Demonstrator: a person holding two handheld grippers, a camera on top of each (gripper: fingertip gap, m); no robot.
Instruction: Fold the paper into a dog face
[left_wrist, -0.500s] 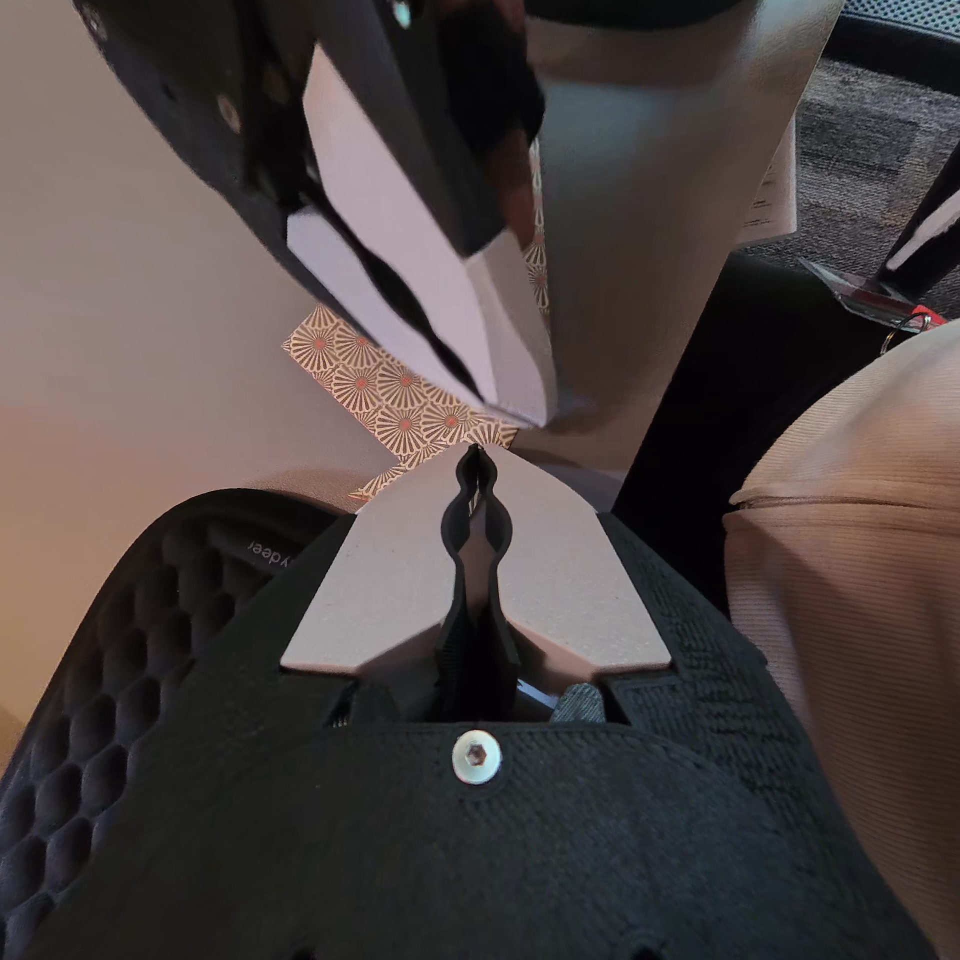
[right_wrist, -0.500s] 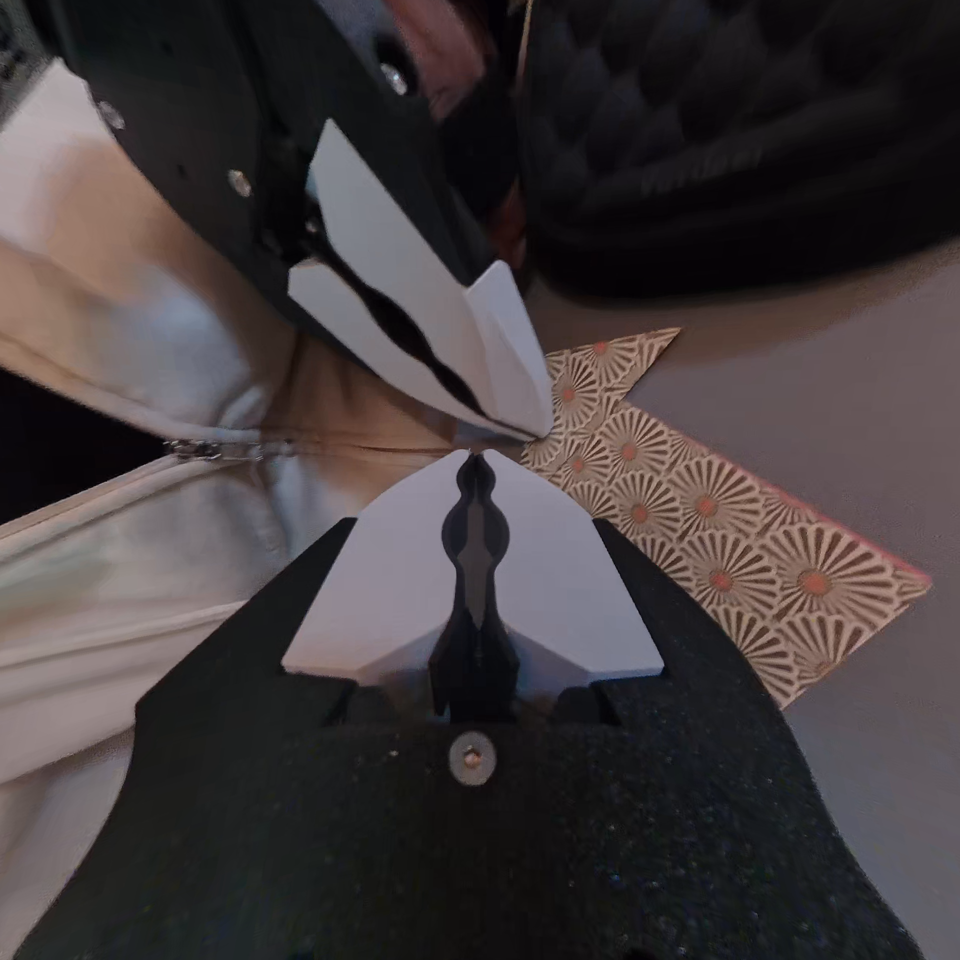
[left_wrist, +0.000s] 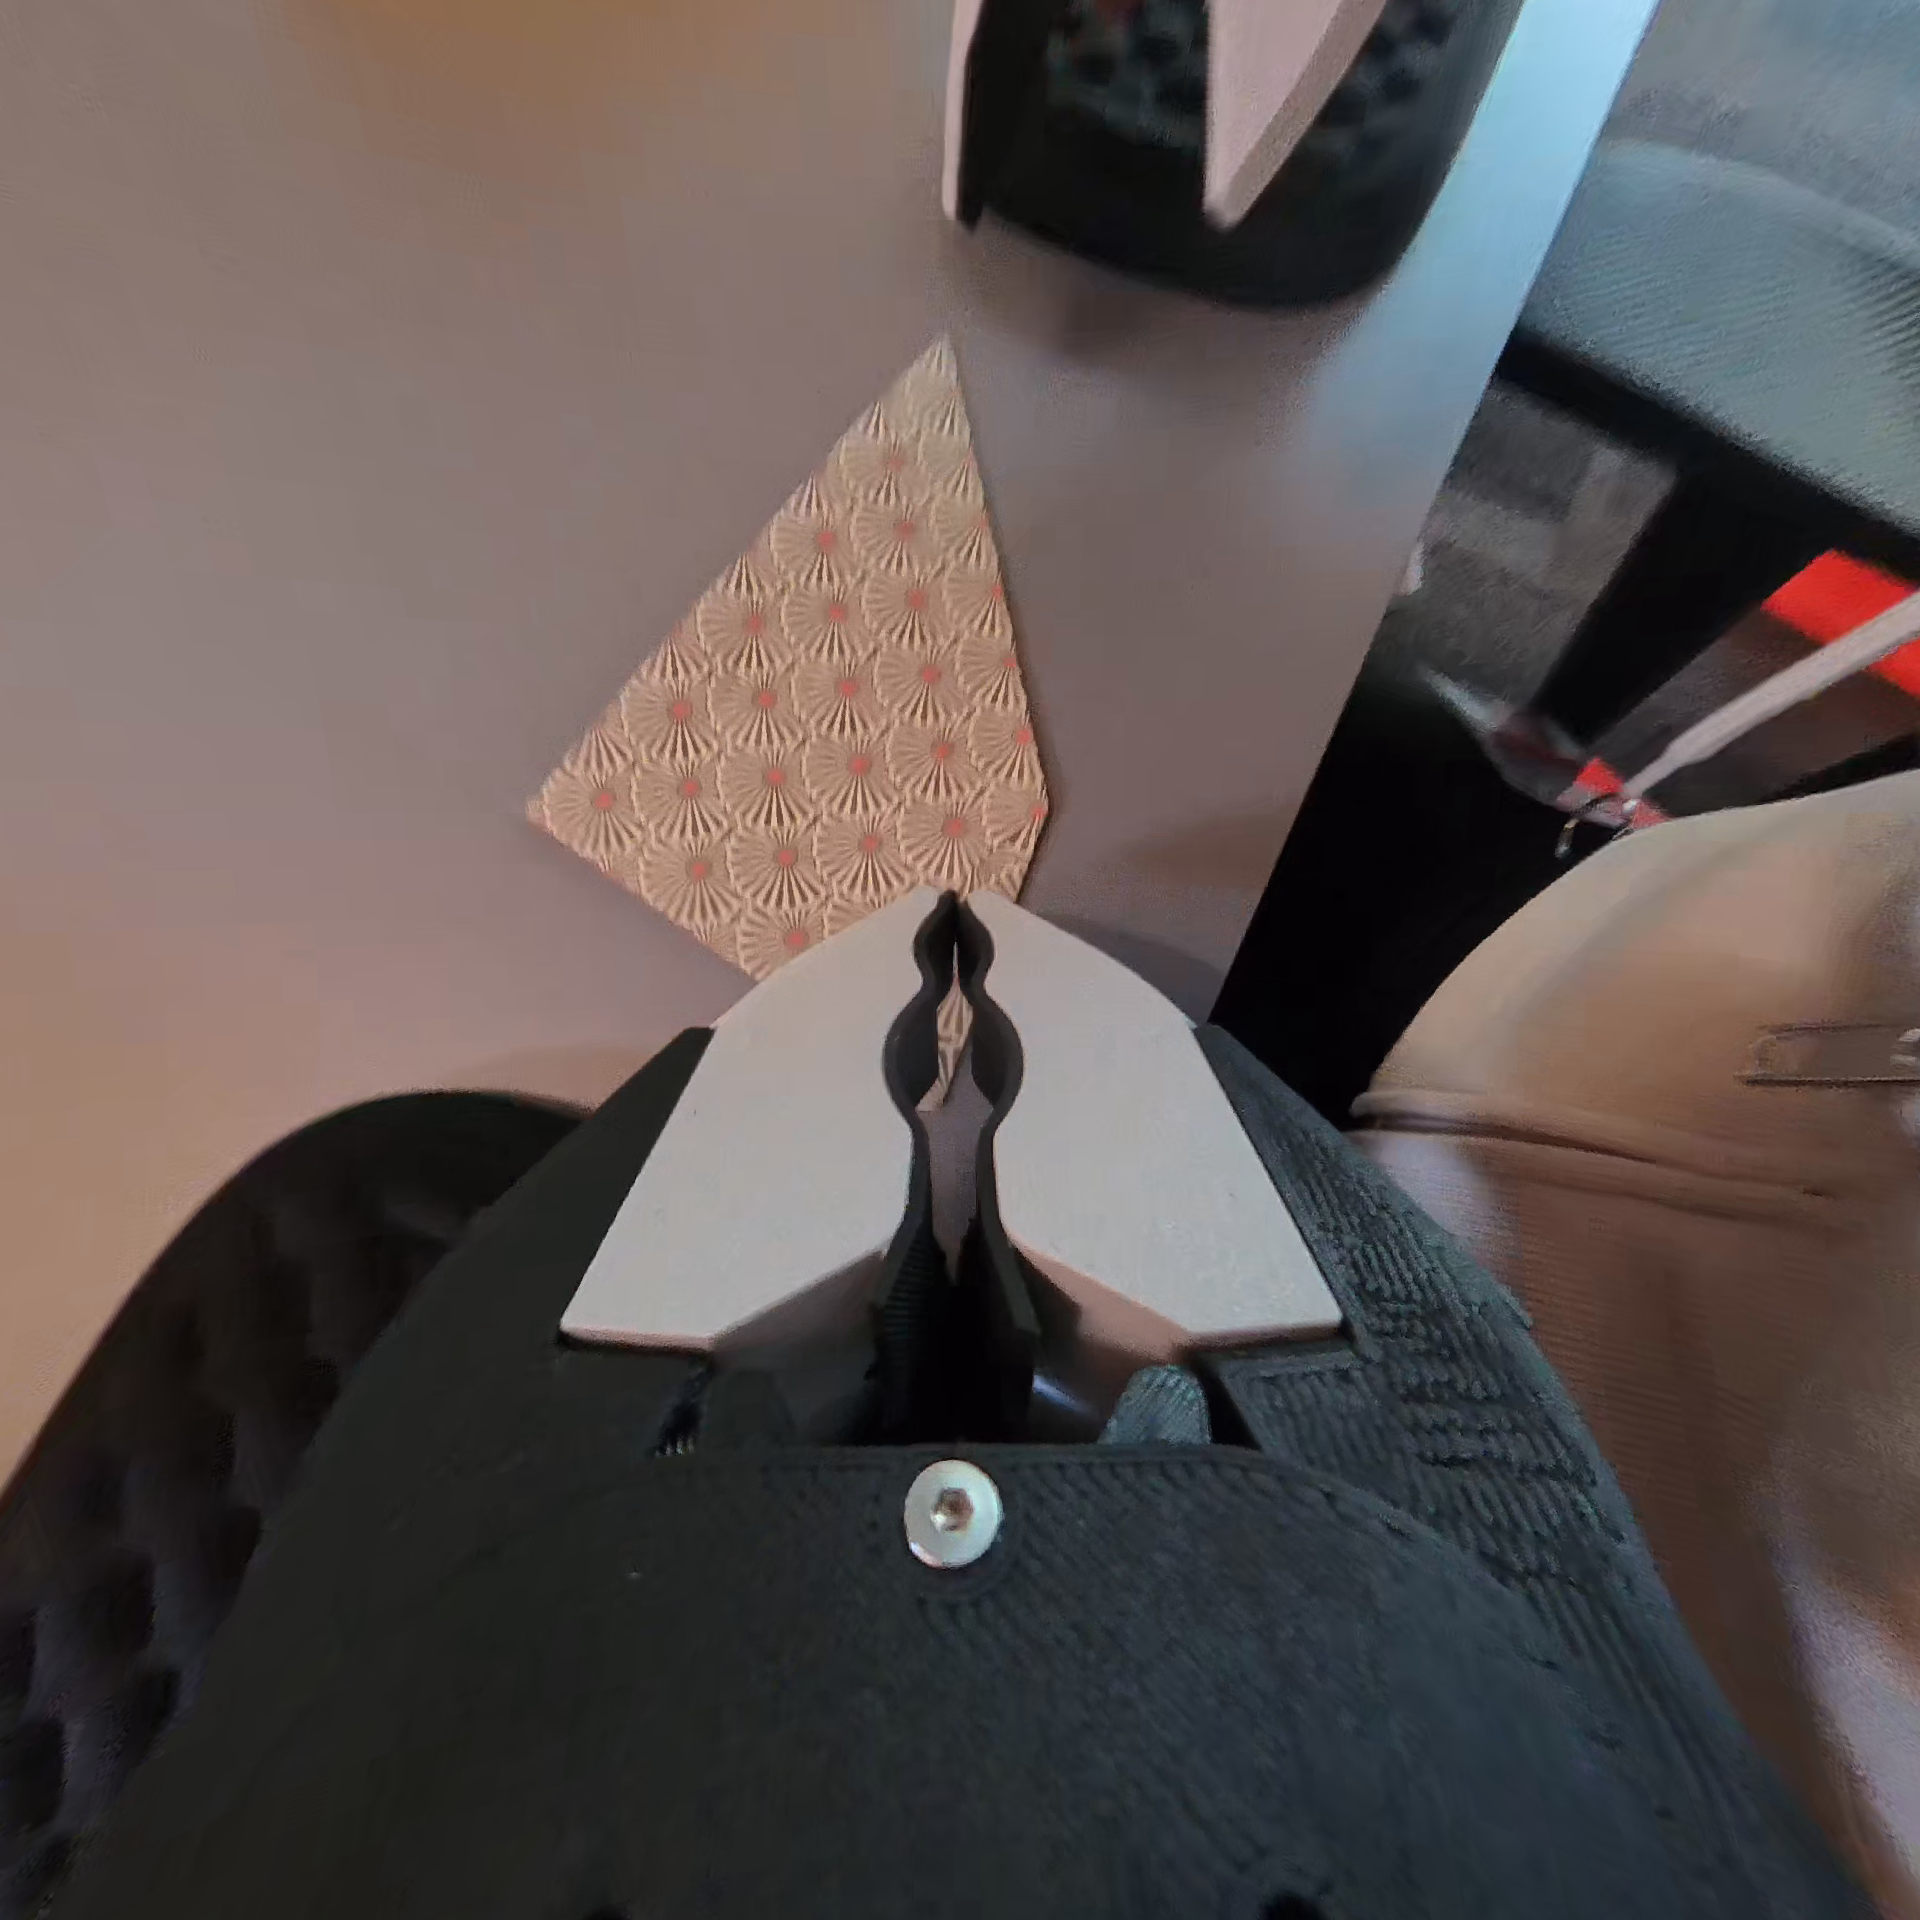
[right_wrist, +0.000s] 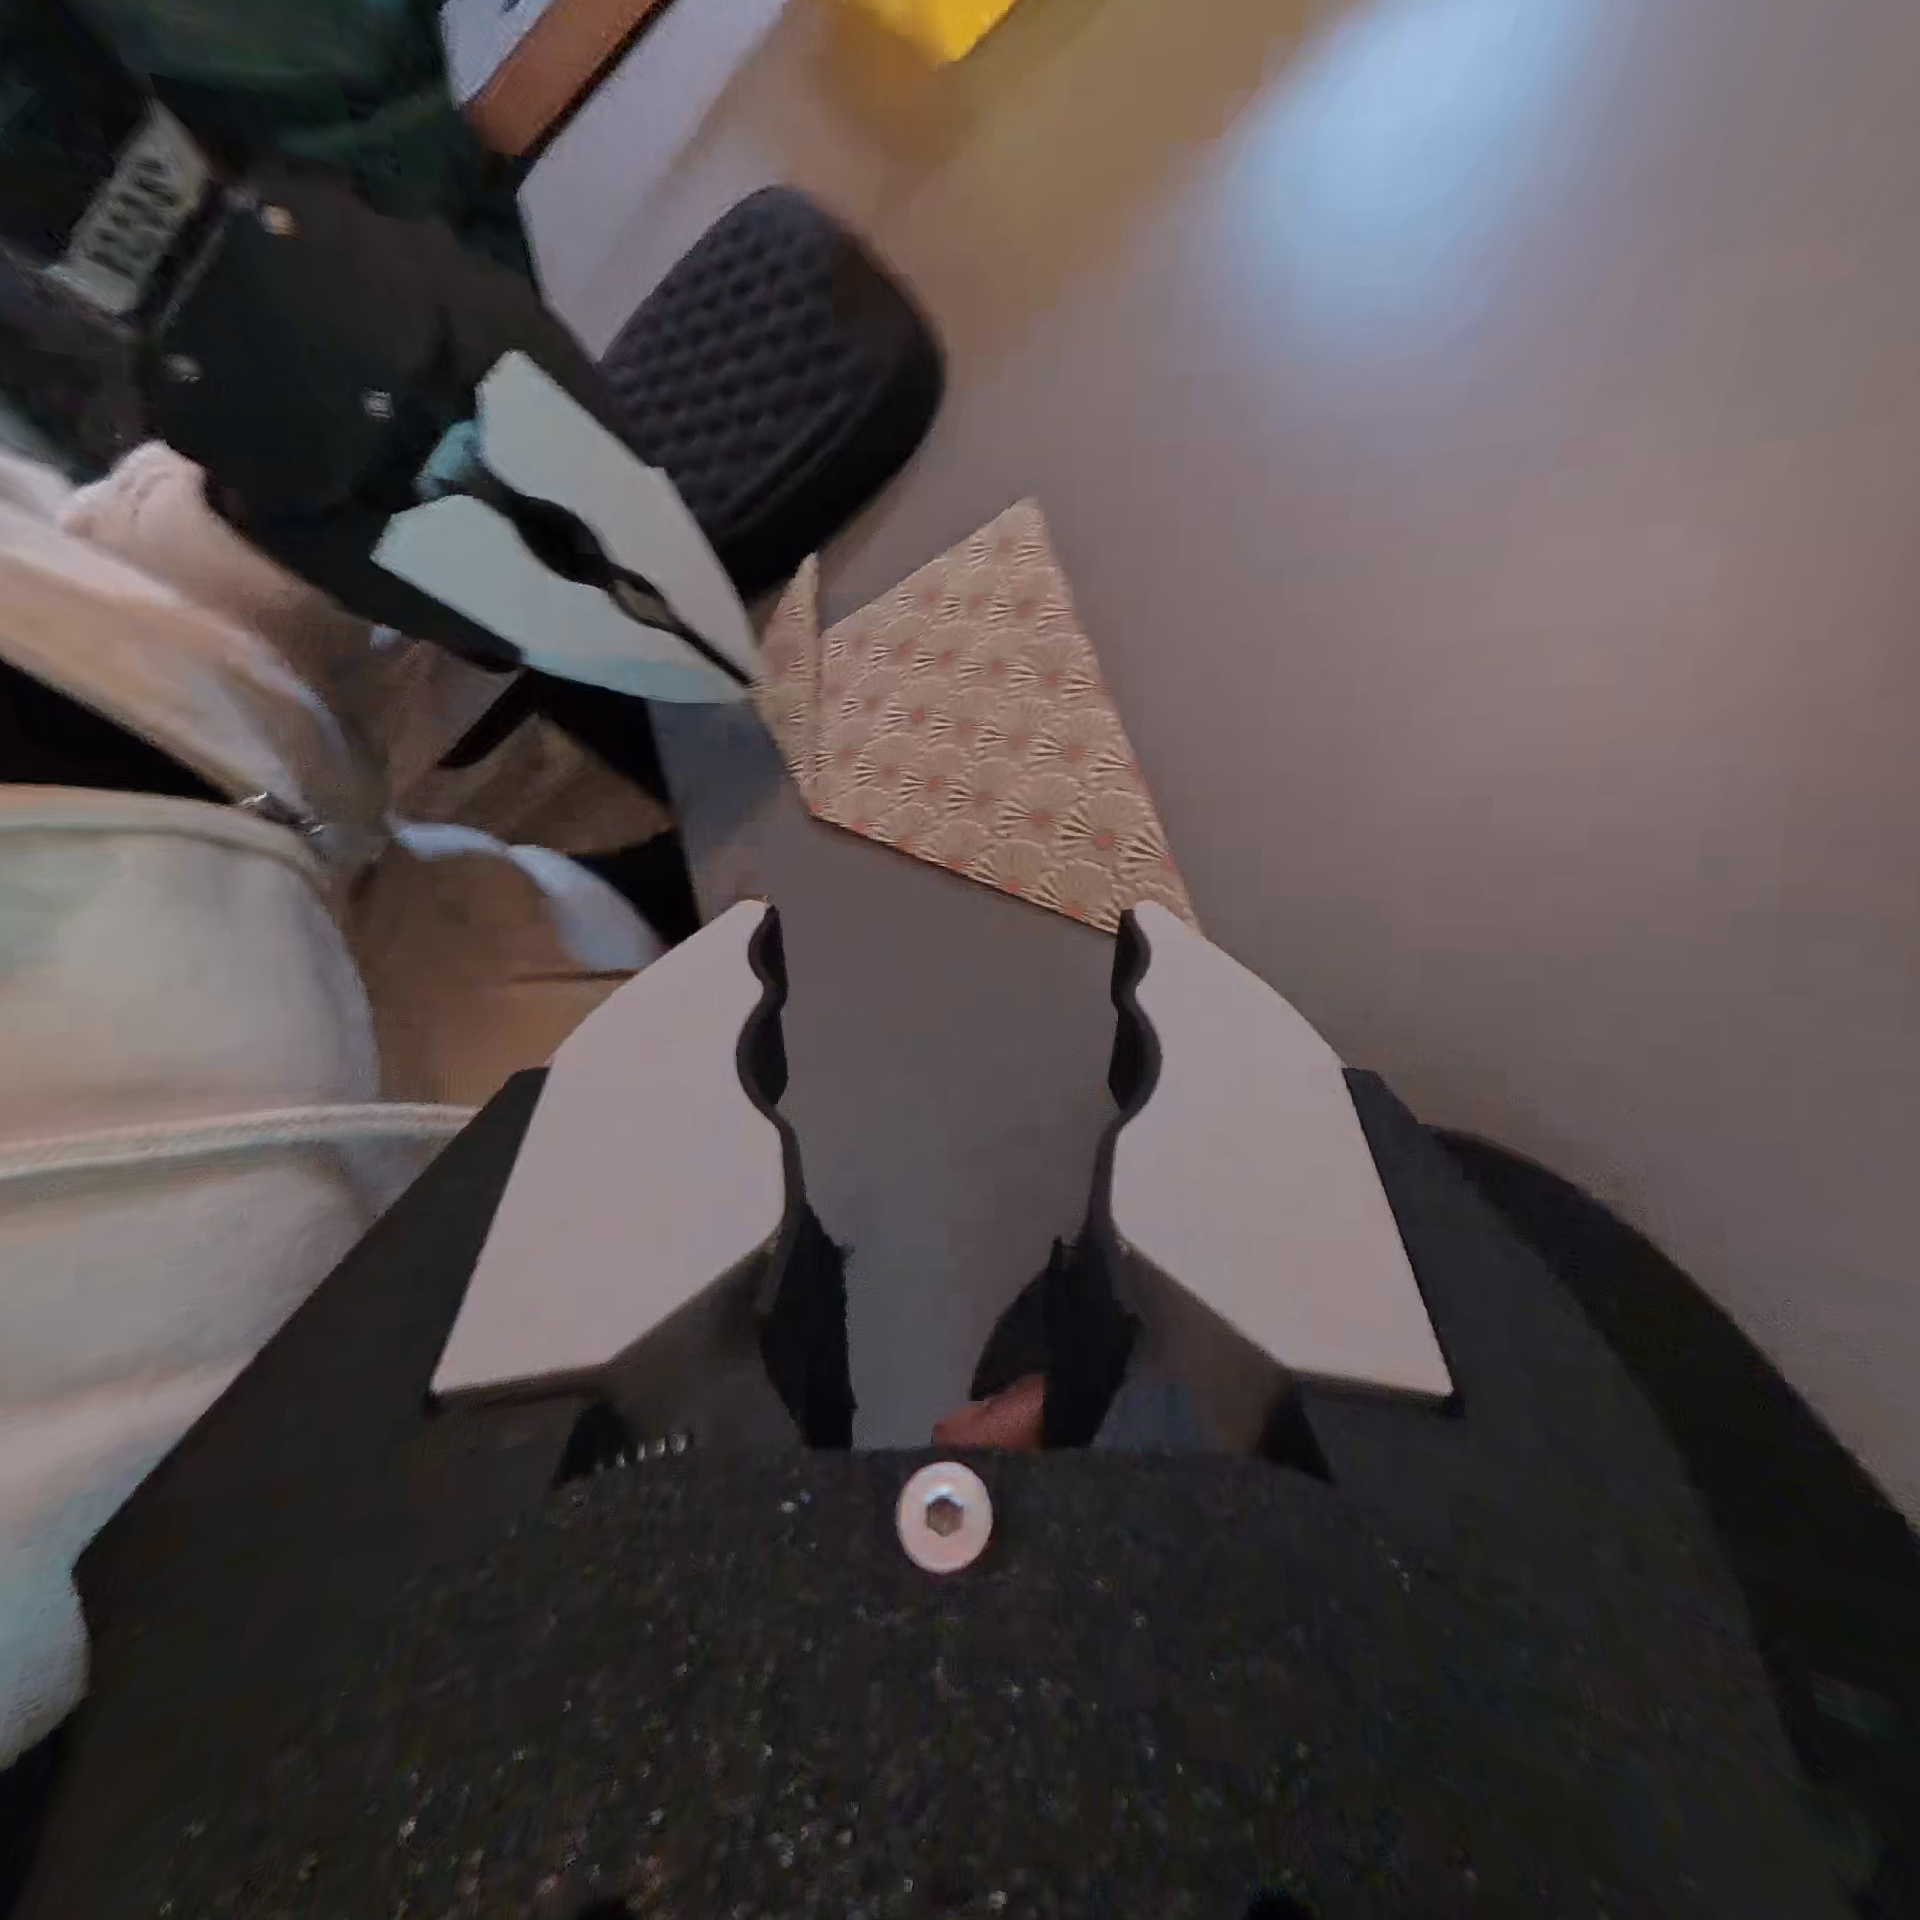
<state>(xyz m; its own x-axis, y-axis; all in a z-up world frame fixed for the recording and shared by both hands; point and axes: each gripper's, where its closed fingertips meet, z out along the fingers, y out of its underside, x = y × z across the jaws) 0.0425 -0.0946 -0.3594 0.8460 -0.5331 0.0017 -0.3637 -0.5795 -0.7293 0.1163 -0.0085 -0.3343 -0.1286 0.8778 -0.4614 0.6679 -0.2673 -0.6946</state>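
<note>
Right gripper (right_wrist: 945, 935) now backed off, jaws wide, empty (was pinched at corner with left). Left gripper (left_wrist: 954, 914) narrow, nipping near corner of paper (left_wrist: 831, 707). Paper flat on table (left_wrist: 312, 520); fold pressed, next fold pending.

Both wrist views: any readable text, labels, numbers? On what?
White label, top left of the right wrist view: dark print, too blurred to read.
Paper: printed fan pattern only, no writing.
Left gripper and right gripper: no markings visible.
Nothing else legible.
</note>
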